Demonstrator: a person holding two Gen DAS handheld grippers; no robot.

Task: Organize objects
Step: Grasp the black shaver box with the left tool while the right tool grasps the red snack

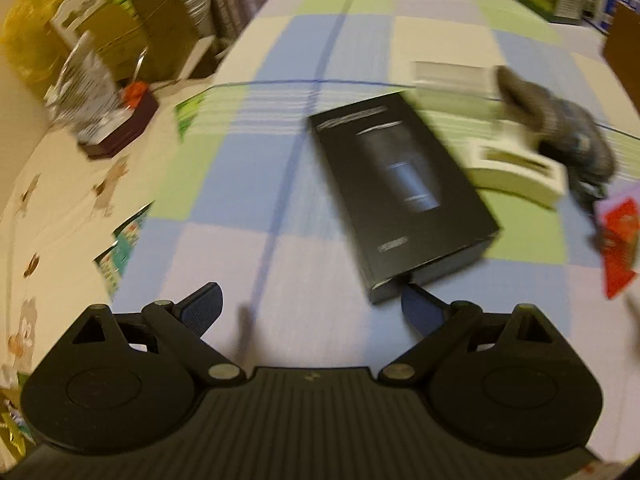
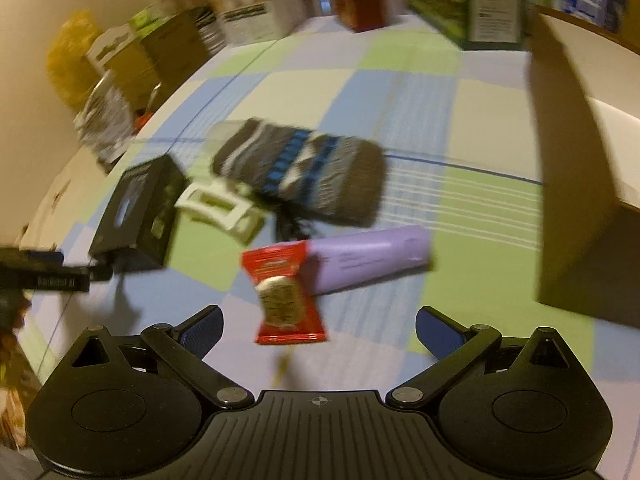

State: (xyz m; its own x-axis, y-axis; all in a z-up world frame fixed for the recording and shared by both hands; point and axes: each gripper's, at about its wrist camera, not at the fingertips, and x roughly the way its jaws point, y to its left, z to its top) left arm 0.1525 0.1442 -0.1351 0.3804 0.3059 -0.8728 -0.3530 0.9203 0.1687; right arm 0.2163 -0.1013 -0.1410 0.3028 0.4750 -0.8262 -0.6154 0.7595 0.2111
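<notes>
A black box (image 1: 404, 196) lies on the checked cloth just ahead of my open, empty left gripper (image 1: 312, 308); its near corner is by the right finger. It also shows in the right wrist view (image 2: 138, 212). Beside it lie a white holder (image 1: 516, 168), a grey-blue patterned sock (image 2: 304, 172), a purple tube (image 2: 368, 258) and a red snack packet (image 2: 286, 292). My right gripper (image 2: 320, 328) is open and empty, with the red packet just ahead between its fingers. The left gripper (image 2: 44, 274) shows at the left edge of the right wrist view.
A brown cardboard box (image 2: 584, 184) stands at the right. Cartons and boxes (image 2: 256, 4) line the far edge of the checked cloth (image 1: 240, 184). Packets and a yellow bag (image 1: 32, 36) crowd the left side. A dark red box (image 1: 120, 128) sits at the left.
</notes>
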